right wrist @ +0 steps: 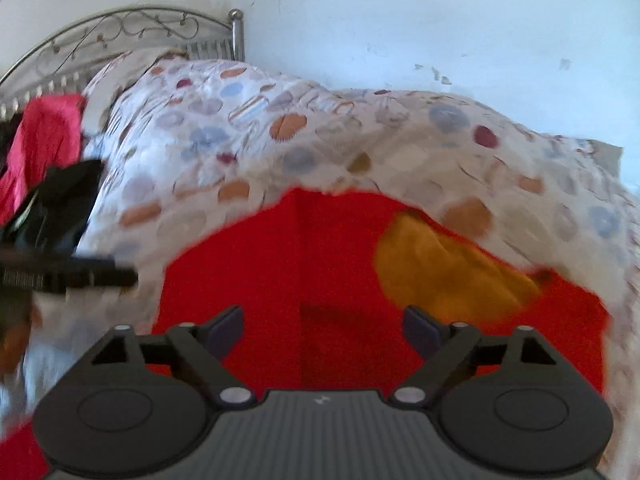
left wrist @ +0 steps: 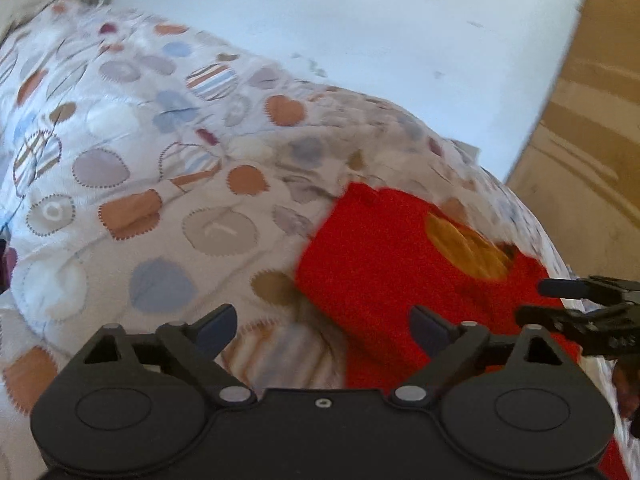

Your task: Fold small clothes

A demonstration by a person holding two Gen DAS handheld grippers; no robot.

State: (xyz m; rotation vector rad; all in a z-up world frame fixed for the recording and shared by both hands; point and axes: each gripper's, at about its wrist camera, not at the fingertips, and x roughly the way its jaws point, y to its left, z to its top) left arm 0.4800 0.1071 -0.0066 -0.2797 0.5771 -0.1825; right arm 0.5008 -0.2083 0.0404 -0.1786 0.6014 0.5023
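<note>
A red garment (right wrist: 320,264) with an orange-yellow patch (right wrist: 444,272) lies flat on the patterned bedspread (right wrist: 248,128). My right gripper (right wrist: 323,330) hovers over the garment's near part, jaws wide open, nothing between them. In the left wrist view the same red garment (left wrist: 384,256) sits right of centre, its patch (left wrist: 460,248) toward the far right. My left gripper (left wrist: 325,325) stands open above the garment's left edge and the bedspread (left wrist: 160,152), empty. The other gripper's fingertips (left wrist: 560,288) show at the right edge.
A pile of pink-red cloth (right wrist: 44,140) and dark clothing (right wrist: 64,196) lies at the left near the metal headboard (right wrist: 120,28). A white wall (right wrist: 400,20) runs behind the bed. A brown wooden surface (left wrist: 592,120) stands beyond the bed's right side.
</note>
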